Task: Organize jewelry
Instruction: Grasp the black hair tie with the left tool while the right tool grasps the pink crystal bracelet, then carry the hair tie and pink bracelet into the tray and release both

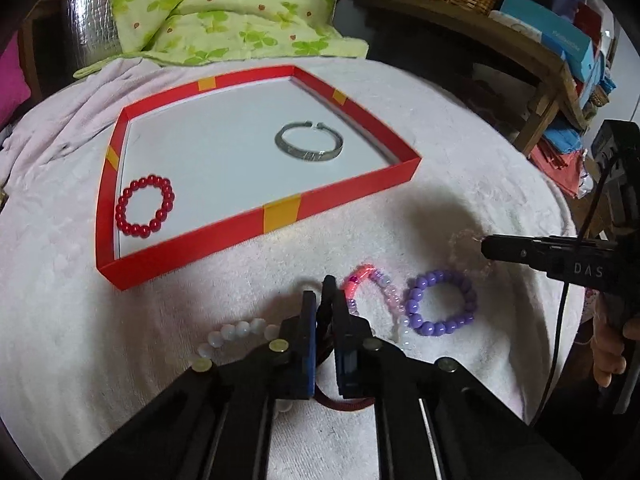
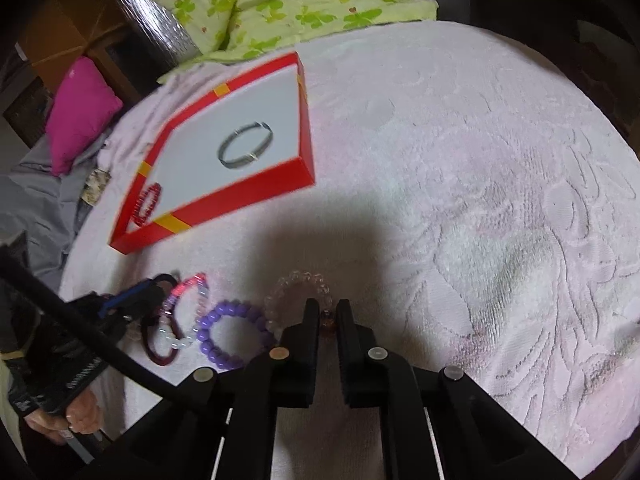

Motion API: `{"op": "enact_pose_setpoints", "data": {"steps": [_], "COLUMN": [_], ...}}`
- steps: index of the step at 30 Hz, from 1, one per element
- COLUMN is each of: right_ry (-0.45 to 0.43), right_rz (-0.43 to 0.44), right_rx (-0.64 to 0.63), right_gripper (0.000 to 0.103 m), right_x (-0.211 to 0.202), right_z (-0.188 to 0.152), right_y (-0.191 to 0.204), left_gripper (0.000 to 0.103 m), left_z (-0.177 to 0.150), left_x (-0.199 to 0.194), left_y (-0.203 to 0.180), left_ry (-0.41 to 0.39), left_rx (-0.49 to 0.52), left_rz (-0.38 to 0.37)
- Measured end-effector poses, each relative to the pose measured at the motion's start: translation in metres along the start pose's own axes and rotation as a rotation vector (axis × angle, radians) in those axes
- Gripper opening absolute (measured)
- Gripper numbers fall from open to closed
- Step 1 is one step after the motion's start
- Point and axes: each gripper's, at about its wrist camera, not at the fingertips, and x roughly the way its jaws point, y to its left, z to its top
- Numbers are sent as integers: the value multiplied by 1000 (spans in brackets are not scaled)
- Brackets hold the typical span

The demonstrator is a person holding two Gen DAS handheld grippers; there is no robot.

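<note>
A red tray (image 1: 280,212) with a white floor holds a silver bangle (image 1: 309,141) and a red bead bracelet (image 1: 145,207); it also shows in the right wrist view (image 2: 240,204). On the pink blanket lie a purple bead bracelet (image 1: 440,302), a pink and clear bead bracelet (image 1: 376,284), a white bead bracelet (image 1: 236,330) and a dark red band (image 1: 344,402). My left gripper (image 1: 320,292) is shut on the dark red band. My right gripper (image 2: 327,306) is shut on a clear bead bracelet (image 2: 296,284), also faintly seen in the left wrist view (image 1: 466,238).
The pink textured blanket (image 2: 460,180) covers the surface. A green floral quilt (image 1: 224,8) lies behind the tray, a magenta cushion (image 2: 80,112) to the left. A wooden shelf (image 1: 532,52) with a basket and boxes stands at the right.
</note>
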Motion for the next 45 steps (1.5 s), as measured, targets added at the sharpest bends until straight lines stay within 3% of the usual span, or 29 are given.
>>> {"op": "enact_pose_setpoints", "data": {"steps": [11, 25, 32, 40, 45], "right_ry": [-57, -176, -218, -204, -139], "right_rz": [150, 278, 333, 267, 214], "right_rx": [123, 111, 133, 132, 119], "right_gripper": [9, 9, 9, 9, 9], "right_x": [-24, -37, -25, 26, 72], "right_z": [6, 27, 64, 134, 181], "right_y": [-26, 6, 34, 74, 92], "left_gripper": [8, 8, 8, 8, 8], "left_z": [6, 30, 55, 75, 79], "left_x": [-42, -49, -42, -9, 21], "left_y": [27, 54, 73, 89, 96], "left_ry": [-138, -230, -269, -248, -170], "left_rx": [-107, -216, -310, -380, -402], "left_rz": [-97, -113, -138, -158, -55]}}
